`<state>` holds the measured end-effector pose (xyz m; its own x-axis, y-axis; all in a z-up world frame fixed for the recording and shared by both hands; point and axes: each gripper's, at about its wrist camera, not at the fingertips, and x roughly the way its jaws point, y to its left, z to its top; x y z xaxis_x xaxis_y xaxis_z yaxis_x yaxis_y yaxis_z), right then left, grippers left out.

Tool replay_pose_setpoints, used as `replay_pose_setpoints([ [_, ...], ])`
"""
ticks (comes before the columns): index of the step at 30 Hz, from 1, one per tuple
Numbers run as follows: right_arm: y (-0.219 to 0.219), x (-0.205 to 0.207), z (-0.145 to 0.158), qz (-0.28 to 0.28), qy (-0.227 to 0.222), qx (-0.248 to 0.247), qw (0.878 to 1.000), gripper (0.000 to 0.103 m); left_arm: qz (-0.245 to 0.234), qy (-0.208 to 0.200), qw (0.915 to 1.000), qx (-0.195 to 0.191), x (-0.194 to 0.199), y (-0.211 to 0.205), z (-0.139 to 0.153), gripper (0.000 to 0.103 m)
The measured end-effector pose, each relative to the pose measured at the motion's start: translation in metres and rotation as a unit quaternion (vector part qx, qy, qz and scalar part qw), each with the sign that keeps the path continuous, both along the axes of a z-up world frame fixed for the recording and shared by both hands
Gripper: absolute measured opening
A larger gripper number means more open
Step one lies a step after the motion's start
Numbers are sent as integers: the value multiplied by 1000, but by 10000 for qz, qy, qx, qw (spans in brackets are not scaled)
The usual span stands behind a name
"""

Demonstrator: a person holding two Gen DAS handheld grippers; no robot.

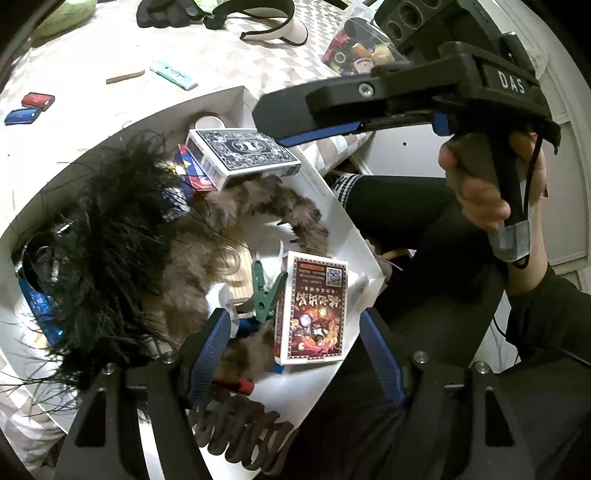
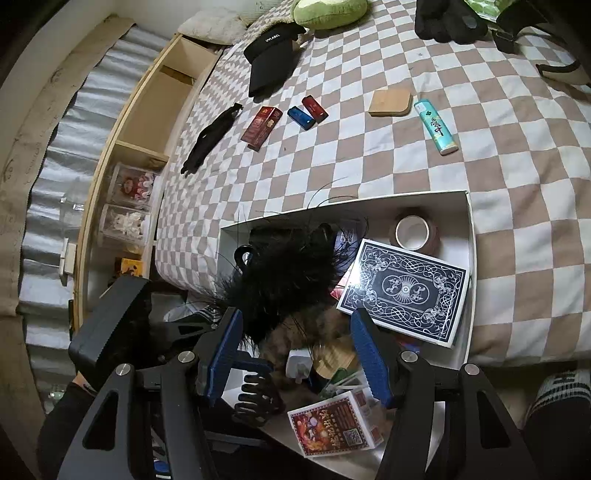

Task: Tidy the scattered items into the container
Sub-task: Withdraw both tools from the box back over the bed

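Observation:
The white box (image 1: 236, 92) (image 2: 469, 229) lies on the checkered bed cover. It holds a black feather piece (image 1: 110, 229) (image 2: 288, 273), brown fur (image 1: 266, 199), a dark blue card deck (image 1: 243, 151) (image 2: 406, 291), a red card box (image 1: 314, 310) (image 2: 336, 424), a green clip (image 1: 264, 295), a tape roll (image 2: 413, 232) and a black hair claw (image 2: 255, 398). My left gripper (image 1: 295, 354) hangs open above the box's near end, holding nothing. My right gripper (image 2: 297, 354) (image 1: 273, 118) is open over the box, also with nothing in it.
On the bed cover lie a red lighter (image 2: 314, 108) and a blue lighter (image 2: 301, 117), a red packet (image 2: 261, 127), a black hair piece (image 2: 210, 136), a wooden square (image 2: 391, 103), a teal lighter (image 2: 436, 127), a black visor (image 2: 269, 55), a black glove (image 2: 447, 18). Shelves stand at the left.

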<state>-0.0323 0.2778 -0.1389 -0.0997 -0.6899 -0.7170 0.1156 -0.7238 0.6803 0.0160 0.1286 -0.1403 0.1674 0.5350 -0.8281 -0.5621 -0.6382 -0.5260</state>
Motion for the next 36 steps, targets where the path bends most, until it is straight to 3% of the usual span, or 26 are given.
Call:
replay_pose_setpoints([
  [2, 0, -1, 0, -10, -17, -1, 10000, 62, 99, 158, 9998, -94, -3, -1, 2, 86],
  [3, 0, -1, 0, -22, -26, 1, 10000, 62, 155, 218, 9996, -106, -4, -3, 3, 98],
  [4, 0, -1, -1, -42, -36, 6, 10000, 62, 211, 277, 9993, -117, -5, -5, 4, 100],
  [6, 2, -3, -2, -117, -44, 36, 9999, 64, 324, 397, 9986, -140, -7, -9, 6, 100],
  [8, 3, -4, -2, -204, -22, 97, 9997, 85, 422, 473, 9979, -151, -9, -12, 7, 100],
  [13, 6, -7, -3, -356, -57, 28, 9993, 89, 560, 629, 9961, -264, -15, -19, 10, 102],
  [15, 7, -8, -4, -451, -69, 23, 9990, 103, 596, 692, 9954, -301, -17, -21, 11, 102],
  [25, -2, -15, 5, -466, 104, 85, 9988, 103, 768, 1110, 9901, -387, -30, -28, 26, 102],
  [33, 7, -38, 39, -983, 990, 193, 9900, 103, 1137, 2026, 9722, -303, -47, -37, 53, 102],
  [36, 9, -47, 49, -1146, 1196, 275, 9858, 103, 1365, 2133, 9667, -368, -58, -46, 56, 102],
])
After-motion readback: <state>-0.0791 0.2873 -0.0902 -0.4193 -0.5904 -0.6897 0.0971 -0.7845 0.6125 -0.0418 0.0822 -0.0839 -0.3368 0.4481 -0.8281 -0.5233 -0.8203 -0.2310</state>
